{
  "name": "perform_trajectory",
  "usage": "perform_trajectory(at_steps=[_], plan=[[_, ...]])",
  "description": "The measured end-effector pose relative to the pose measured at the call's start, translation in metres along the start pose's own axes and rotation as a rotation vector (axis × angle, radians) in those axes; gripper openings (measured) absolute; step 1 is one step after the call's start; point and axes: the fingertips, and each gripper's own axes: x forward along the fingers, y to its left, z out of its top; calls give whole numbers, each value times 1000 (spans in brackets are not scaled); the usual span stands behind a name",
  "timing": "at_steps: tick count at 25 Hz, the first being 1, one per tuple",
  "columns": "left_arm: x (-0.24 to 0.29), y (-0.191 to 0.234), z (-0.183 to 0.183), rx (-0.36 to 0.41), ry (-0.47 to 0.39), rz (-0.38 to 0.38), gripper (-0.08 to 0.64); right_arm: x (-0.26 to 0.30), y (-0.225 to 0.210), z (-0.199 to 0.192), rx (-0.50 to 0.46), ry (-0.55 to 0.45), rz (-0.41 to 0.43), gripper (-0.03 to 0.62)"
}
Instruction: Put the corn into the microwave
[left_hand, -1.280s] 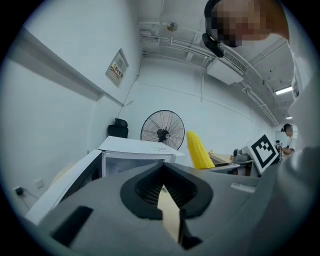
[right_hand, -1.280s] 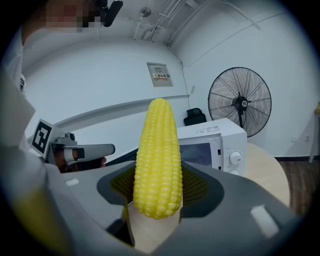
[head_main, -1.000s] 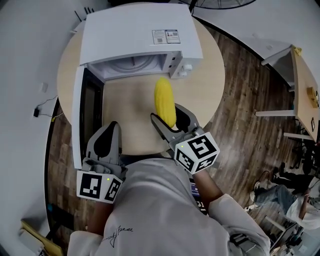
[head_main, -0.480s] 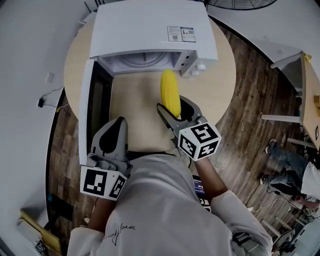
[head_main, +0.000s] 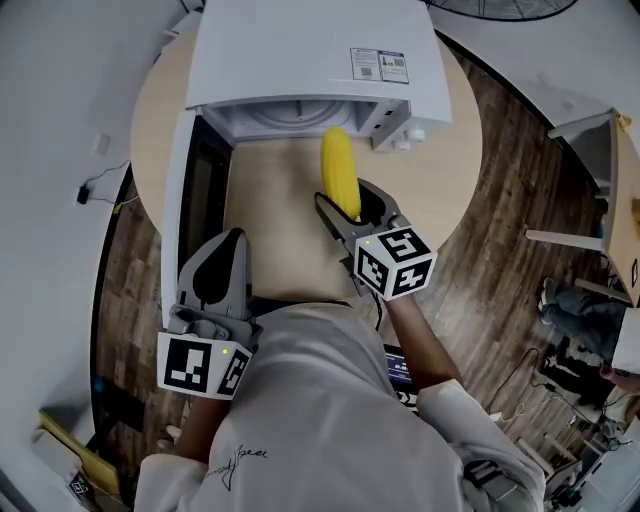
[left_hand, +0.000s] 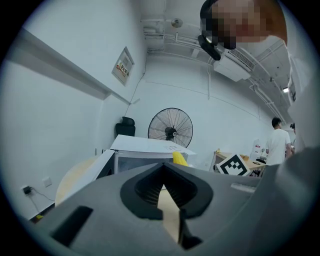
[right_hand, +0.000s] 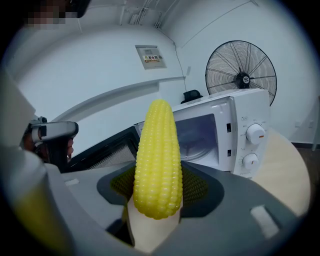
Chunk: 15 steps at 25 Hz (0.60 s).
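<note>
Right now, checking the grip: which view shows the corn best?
The right gripper view: the corn fills the frame, clamped in the right gripper. The head view shows it small from above; the left gripper view, only its tip.

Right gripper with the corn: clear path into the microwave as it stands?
Probably yes. The door is swung open to the left, the microwave cavity faces the corn in the right gripper, and only bare table lies between. The left gripper sits aside by the door.
</note>
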Motion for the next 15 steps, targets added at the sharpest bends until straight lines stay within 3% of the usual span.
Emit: perform_trajectory(at_steps=[15], plan=[[3,12,-6,-10,28,-6,-11,45,-25,-21,-13,85,-35,259]])
